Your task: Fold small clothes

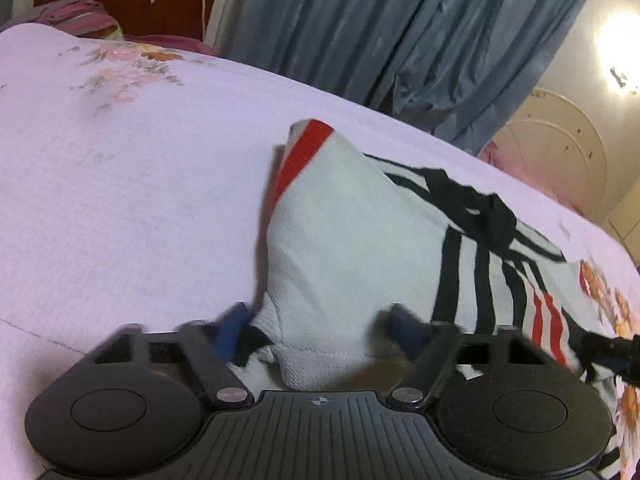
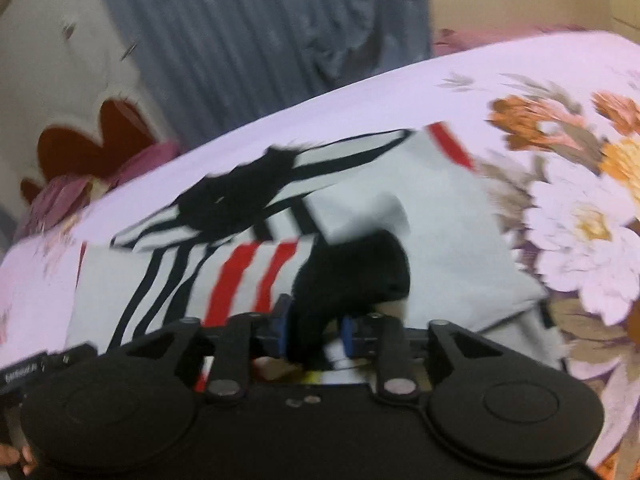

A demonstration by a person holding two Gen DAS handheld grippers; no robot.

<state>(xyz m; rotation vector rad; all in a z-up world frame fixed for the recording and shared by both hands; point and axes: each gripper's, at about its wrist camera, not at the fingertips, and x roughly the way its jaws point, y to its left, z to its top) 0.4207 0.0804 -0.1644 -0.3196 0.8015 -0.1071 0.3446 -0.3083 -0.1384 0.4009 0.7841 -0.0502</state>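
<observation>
One small garment [image 1: 352, 236], white knit with black and red stripes, is lying on a pale lilac bedspread [image 1: 120, 184] printed with flowers. Its near white fold is rising in a peak directly ahead of the left gripper [image 1: 316, 330], and the hem of that fold is sitting between the blue-padded fingers [image 1: 232, 334]; the jaws are standing partly spread, with cloth between them, though whether the pads are pressing on it cannot be told through the blur. The right gripper [image 2: 314, 330] is pinching a black part of the same garment [image 2: 352, 276] between narrowly parted blue pads, the red-striped portion lying just to its left. A grey-blue curtain [image 1: 400, 32] is hanging behind the bed.
</observation>
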